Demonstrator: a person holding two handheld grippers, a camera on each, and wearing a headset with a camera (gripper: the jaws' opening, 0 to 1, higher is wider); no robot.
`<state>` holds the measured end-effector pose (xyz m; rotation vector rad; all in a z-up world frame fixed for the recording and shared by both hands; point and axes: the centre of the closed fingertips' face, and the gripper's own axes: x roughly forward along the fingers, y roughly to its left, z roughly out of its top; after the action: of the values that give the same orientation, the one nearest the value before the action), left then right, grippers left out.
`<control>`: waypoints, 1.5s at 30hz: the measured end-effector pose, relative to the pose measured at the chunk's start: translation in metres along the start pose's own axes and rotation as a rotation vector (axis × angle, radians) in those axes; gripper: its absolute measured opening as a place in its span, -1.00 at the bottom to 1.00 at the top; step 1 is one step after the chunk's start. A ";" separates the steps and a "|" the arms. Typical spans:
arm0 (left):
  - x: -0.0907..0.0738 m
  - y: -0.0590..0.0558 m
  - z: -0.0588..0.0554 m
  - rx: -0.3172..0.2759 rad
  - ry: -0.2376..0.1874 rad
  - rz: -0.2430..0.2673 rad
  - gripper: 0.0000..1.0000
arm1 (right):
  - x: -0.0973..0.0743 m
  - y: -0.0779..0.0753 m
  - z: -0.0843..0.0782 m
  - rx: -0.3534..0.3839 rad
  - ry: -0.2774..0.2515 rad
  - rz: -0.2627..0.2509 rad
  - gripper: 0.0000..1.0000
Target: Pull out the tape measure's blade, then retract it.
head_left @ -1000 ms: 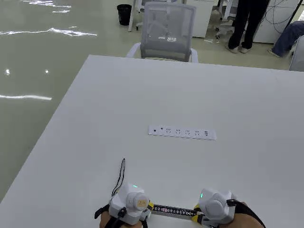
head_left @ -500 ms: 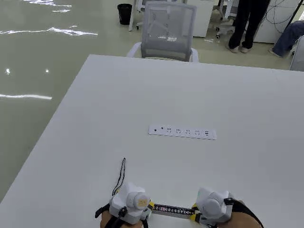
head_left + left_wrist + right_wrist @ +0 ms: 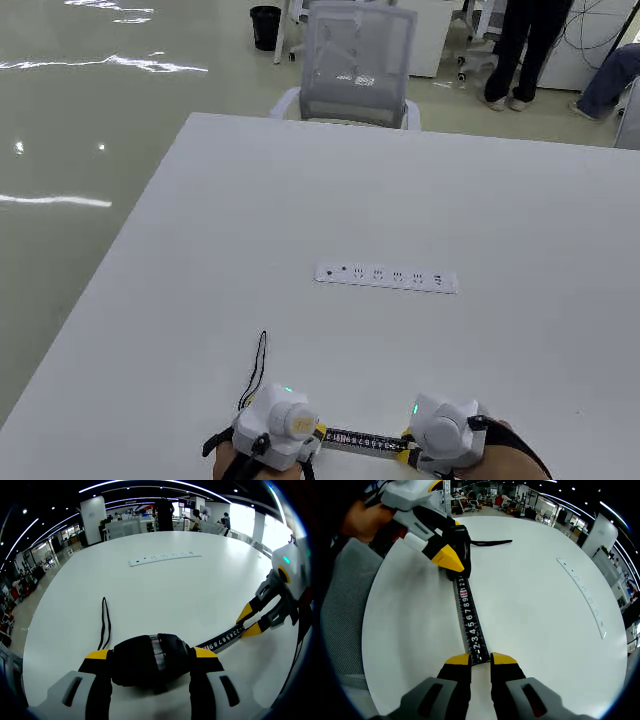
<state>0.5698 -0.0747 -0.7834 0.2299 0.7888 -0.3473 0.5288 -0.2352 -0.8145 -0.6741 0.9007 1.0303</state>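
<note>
Against the head view of a second ago, the stretch of blade (image 3: 469,615) showing between the left gripper (image 3: 151,656) and the right gripper (image 3: 473,659) reads slightly shorter, the right standing a little nearer the left. The strap (image 3: 104,622) and power strip (image 3: 386,277) lie as before. Left gripper: jaws spread wide, clamped on either side of the black case (image 3: 461,536) at the near edge of the table (image 3: 300,200). The strap trails away from the case across the top. The blade runs low along the table from the case to the right gripper. Right gripper: jaws almost together, pinching the blade's end. The power strip lies well apart, further up the table
</note>
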 end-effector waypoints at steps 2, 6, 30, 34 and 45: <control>0.000 0.000 0.000 0.001 0.000 -0.001 0.19 | 0.001 0.000 0.001 0.005 -0.003 0.002 -0.76; 0.000 0.000 0.000 0.001 0.000 -0.001 0.19 | 0.001 0.001 0.004 0.004 -0.003 0.005 -0.76; 0.002 0.000 0.000 0.006 0.000 -0.001 0.19 | 0.011 0.005 0.019 -0.001 -0.008 0.021 -0.76; 0.001 0.000 -0.001 0.011 -0.001 0.001 0.19 | 0.013 0.006 0.021 -0.001 -0.009 0.023 -0.76; 0.002 0.000 -0.001 0.013 0.000 0.000 0.19 | 0.015 0.007 0.024 -0.008 -0.007 0.030 -0.76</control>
<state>0.5707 -0.0746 -0.7850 0.2418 0.7867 -0.3522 0.5327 -0.2062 -0.8166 -0.6656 0.9034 1.0625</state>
